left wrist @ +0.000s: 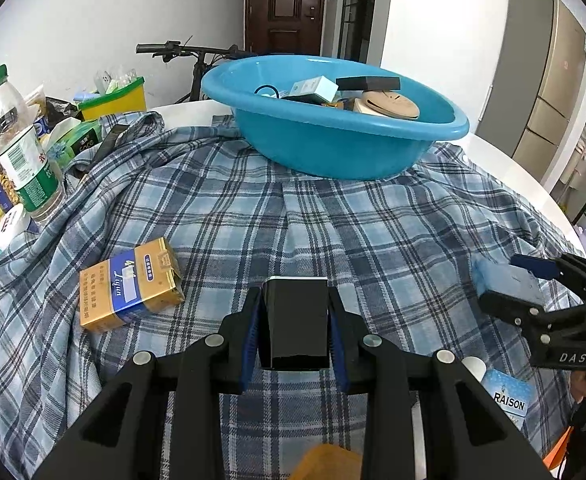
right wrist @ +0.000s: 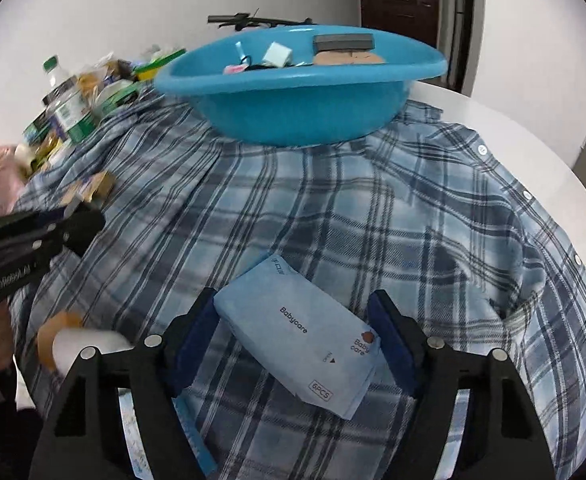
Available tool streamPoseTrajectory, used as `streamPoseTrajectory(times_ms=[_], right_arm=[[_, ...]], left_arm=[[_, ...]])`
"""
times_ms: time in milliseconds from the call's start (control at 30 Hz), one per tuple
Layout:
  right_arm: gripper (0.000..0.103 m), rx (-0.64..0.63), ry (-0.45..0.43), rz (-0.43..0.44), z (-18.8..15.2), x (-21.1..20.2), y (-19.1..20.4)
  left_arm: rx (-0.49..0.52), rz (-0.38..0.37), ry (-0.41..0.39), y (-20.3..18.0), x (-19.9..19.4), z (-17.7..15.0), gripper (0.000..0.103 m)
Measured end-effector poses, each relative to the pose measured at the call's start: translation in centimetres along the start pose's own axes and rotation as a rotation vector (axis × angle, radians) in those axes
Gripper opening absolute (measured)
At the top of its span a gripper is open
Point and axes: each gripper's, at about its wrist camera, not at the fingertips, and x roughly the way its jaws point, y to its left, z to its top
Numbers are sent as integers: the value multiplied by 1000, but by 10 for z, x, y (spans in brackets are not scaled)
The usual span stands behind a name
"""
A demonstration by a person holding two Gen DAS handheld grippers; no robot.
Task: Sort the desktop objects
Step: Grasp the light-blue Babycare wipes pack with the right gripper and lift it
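My left gripper (left wrist: pixel 295 312) is shut on a small black box (left wrist: pixel 296 320) and holds it just above the plaid shirt (left wrist: pixel 253 208). A gold and blue cigarette pack (left wrist: pixel 129 284) lies to its left. My right gripper (right wrist: pixel 293 328) is open, with its fingers on either side of a light blue Babycare tissue pack (right wrist: pixel 297 336) that lies on the shirt; whether the pads touch it I cannot tell. It also shows in the left wrist view (left wrist: pixel 509 280). A blue basin (left wrist: pixel 333 120) with several sorted items stands at the far side, seen too in the right wrist view (right wrist: pixel 297 92).
A water bottle (left wrist: pixel 21 148), snack packs and a yellow bin (left wrist: pixel 113 100) crowd the left edge. A Raison pack (left wrist: pixel 509 396) lies near the right front. A tape roll (right wrist: pixel 61 336) sits at the front left. The white table edge (right wrist: pixel 533 140) curves on the right.
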Motion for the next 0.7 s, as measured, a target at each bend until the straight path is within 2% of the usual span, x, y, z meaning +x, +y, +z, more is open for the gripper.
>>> streamPoseTrajectory(times_ms=[167, 233, 333, 467, 533, 633, 700], right_arm=[[101, 82, -32, -145, -7, -9, -1], [102, 122, -50, -202, -9, -10, 1], [102, 211, -65, -240, -12, -10, 1], [102, 291, -47, -334, -13, -3, -7], [102, 291, -24, -296, -13, 3, -8], [100, 257, -6, -192, -12, 8, -7], [86, 192, -7, -165, -10, 8, -2]], left_arm=[[-19, -6, 10, 2, 4, 0, 32], [-16, -10, 15, 1, 4, -1, 32], [-9, -12, 13, 0, 4, -2, 32], [-16, -13, 10, 2, 3, -2, 32], [-19, -13, 13, 3, 4, -2, 32], [-20, -13, 18, 4, 4, -3, 32], [-19, -13, 18, 4, 3, -3, 32]])
